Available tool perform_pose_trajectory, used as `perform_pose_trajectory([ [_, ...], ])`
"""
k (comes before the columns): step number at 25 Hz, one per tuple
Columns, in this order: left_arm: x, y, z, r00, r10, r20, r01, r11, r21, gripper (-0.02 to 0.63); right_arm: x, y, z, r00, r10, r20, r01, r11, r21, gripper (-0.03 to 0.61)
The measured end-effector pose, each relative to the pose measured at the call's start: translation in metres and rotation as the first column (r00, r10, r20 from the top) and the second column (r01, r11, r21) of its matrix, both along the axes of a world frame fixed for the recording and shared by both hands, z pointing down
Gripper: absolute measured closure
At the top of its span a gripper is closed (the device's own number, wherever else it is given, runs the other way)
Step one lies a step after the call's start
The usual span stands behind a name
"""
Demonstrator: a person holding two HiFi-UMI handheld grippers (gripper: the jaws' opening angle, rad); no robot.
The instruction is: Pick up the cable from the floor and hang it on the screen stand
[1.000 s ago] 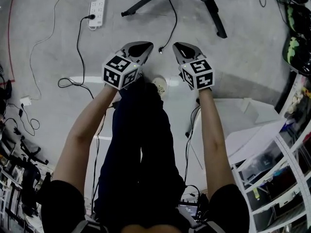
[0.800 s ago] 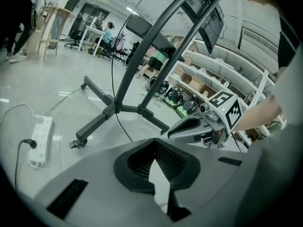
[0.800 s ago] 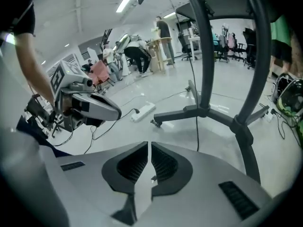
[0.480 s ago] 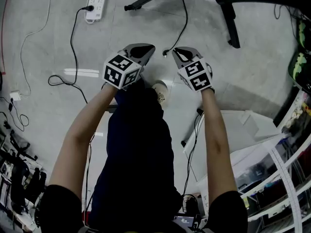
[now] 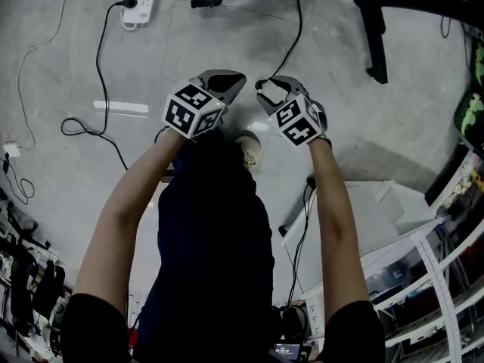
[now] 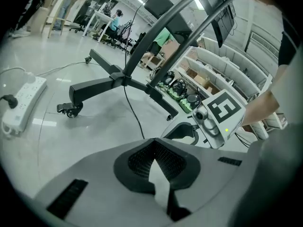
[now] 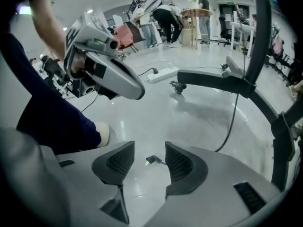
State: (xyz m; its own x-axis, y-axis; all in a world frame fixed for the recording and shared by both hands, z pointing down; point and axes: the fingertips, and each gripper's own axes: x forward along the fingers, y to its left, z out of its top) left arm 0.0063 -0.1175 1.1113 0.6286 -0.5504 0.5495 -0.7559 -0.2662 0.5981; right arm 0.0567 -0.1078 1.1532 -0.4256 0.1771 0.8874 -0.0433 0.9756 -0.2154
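**Head view.** Shows both grippers pushed forward over the grey floor, closer to the screen stand than a second ago. Puts the right gripper at the loose end of the cable, a thin black cord running from the stand's base down to a small plug just beside the gripper's tips. Catches its jaws opening, shut only half a second ago. Leaves the left gripper alongside, near the plug but taking no part.

**Left gripper view.** Shows the left gripper's pads pressed together with nothing between them: closed and empty. Looks past them to the cable trailing over the floor from the stand's black legs, and to the right gripper lowered near its end.

**Right gripper view.** Confirms the change: jaws roughly halfway apart and opening, the plug framed in the gap between the pads. Lies on the floor, apparently touched by neither pad. Holds nothing as yet.

**Meaning for the task.** Reads as the set-up for the pick, not the pick itself. Probably calls for dropping a little lower and closing on the plug or on the cord just behind it. Risks a slip, judging by how thin the cord is. Leaves the lift and the hanging on the stand not yet done.
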Motion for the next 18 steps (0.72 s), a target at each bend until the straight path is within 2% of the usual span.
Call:
perform_pose_trajectory([
  [4,0.001,0.0,0.018,1.0,-0.009,-0.005,0.009,1.0,-0.007,0.607,0.006,0.015,0.029,0.992,-0.122,-0.034,0.122,0.993,-0.001,0.334],
  [8,0.008,-0.001,0.033,1.0,-0.005,-0.015,0.005,1.0,-0.01,0.607,0.016,0.019,0.052,0.967,-0.248,-0.061,0.25,0.968,0.019,0.318],
  [12,0.013,-0.002,0.049,1.0,0.001,-0.023,-0.001,1.0,-0.018,0.607,0.024,0.014,0.072,0.916,-0.386,-0.113,0.393,0.919,0.047,0.319],
  [18,0.012,-0.006,0.064,0.999,0.025,-0.033,-0.026,0.999,-0.021,0.607,0.035,0.006,0.101,0.815,-0.545,-0.198,0.569,0.816,0.098,0.319],
])
